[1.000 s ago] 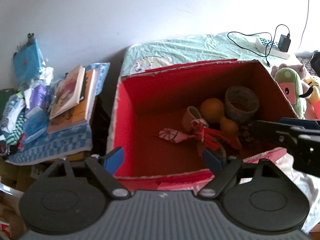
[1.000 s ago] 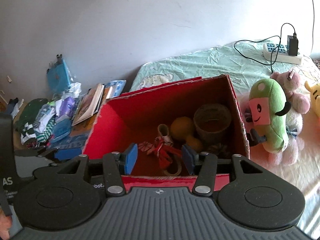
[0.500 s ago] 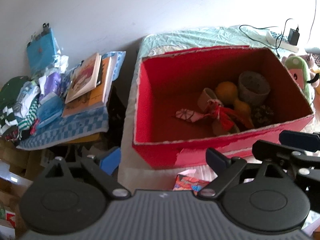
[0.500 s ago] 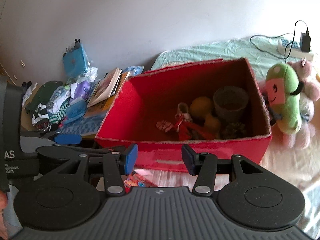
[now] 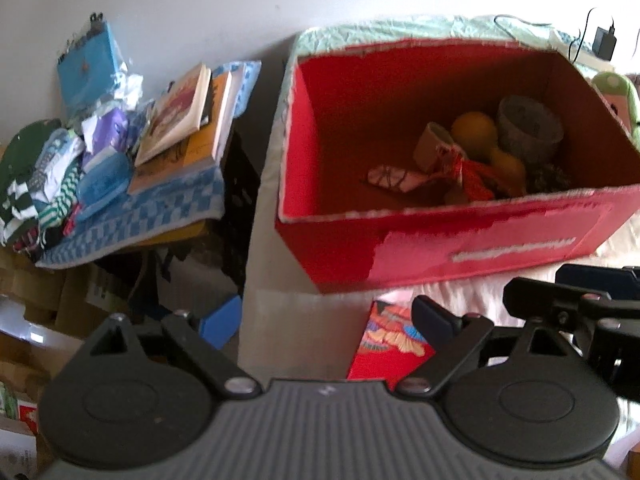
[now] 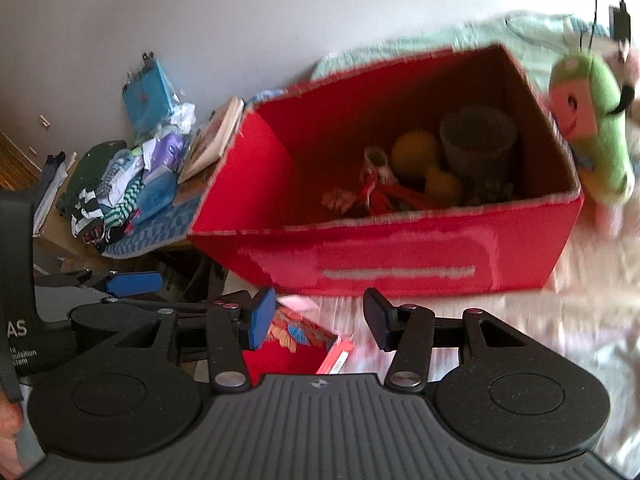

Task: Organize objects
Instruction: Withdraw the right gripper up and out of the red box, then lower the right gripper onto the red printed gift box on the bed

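Right wrist view: both grippers, right (image 6: pixel 318 322) and left (image 5: pixel 326 318), gape empty over a red packet (image 6: pixel 298 346) lying before the box (image 6: pixel 400 268). Inside sit oranges (image 6: pixel 414 152) and a cup (image 6: pixel 478 140); a plush (image 6: pixel 592 120) leans outside. Both grippers have pulled back from the box since a second ago.

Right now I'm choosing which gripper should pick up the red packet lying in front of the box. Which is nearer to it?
Right, by a little. The right gripper hangs over the red packet; the left gripper has it beneath its right finger.
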{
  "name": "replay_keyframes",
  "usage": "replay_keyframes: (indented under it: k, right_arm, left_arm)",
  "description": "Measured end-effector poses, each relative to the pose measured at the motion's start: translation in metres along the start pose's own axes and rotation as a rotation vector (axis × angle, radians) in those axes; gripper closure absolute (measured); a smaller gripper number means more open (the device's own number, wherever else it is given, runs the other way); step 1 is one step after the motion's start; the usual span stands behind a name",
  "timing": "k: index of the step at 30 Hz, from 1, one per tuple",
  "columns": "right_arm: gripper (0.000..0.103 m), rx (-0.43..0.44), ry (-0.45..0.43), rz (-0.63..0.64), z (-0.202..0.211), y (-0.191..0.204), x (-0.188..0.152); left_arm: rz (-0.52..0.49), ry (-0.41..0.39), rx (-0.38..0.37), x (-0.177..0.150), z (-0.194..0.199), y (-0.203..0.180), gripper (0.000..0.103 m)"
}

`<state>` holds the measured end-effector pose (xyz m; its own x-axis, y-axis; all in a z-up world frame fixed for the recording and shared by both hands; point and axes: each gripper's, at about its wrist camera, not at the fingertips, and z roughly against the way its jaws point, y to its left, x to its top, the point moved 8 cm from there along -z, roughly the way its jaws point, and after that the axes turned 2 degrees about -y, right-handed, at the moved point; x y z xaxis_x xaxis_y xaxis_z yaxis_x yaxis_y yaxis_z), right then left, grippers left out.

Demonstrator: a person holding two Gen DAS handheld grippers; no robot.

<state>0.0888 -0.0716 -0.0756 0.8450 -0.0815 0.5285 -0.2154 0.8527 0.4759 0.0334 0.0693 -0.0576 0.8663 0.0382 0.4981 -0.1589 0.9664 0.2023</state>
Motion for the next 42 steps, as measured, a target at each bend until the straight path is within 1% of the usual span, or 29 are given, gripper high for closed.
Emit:
replay_keyframes:
  k: [4, 9, 13, 16, 19, 20, 29, 31, 33, 42]
  right_arm:
    - [0.051, 0.009, 0.054, -0.061, -0.008, -0.006, -0.008]
    - [0.051, -0.006, 0.09, -0.083, -0.017, -0.009, -0.016]
    - [0.05, 0.005, 0.126, -0.115, -0.024, -0.011, -0.022]
    - [0.049, 0.009, 0.15, -0.132, -0.03, -0.012, -0.024]
    - [0.048, 0.013, 0.172, -0.144, -0.036, -0.012, -0.027]
    - [0.045, 0.017, 0.179, -0.148, -0.038, -0.011, -0.027]
    - [0.045, 0.03, 0.235, -0.156, -0.052, -0.007, -0.033]
    - [0.045, 0.034, 0.248, -0.166, -0.055, -0.008, -0.034]
    - [0.045, 0.038, 0.258, -0.177, -0.057, -0.009, -0.035]
    - [0.045, 0.063, 0.311, -0.244, -0.067, -0.011, -0.044]
  left_arm:
    - [-0.001, 0.037, 0.001, -0.011, -0.009, 0.0, 0.01]
    - [-0.007, 0.072, -0.004, -0.02, -0.019, 0.0, 0.01]
    - [-0.008, 0.101, -0.019, -0.028, -0.025, 0.001, 0.007]
    - [-0.011, 0.123, -0.024, -0.034, -0.03, 0.002, 0.007]
    - [-0.012, 0.135, -0.031, -0.036, -0.033, 0.004, 0.007]
    - [-0.012, 0.139, -0.036, -0.037, -0.033, 0.004, 0.007]
    - [-0.024, 0.167, -0.075, -0.046, -0.041, 0.003, 0.007]
    - [-0.039, 0.164, -0.081, -0.048, -0.042, 0.003, 0.004]
    - [-0.048, 0.163, -0.107, -0.05, -0.042, 0.003, 0.003]
    - [-0.041, 0.191, -0.294, -0.064, -0.045, 0.001, 0.002]
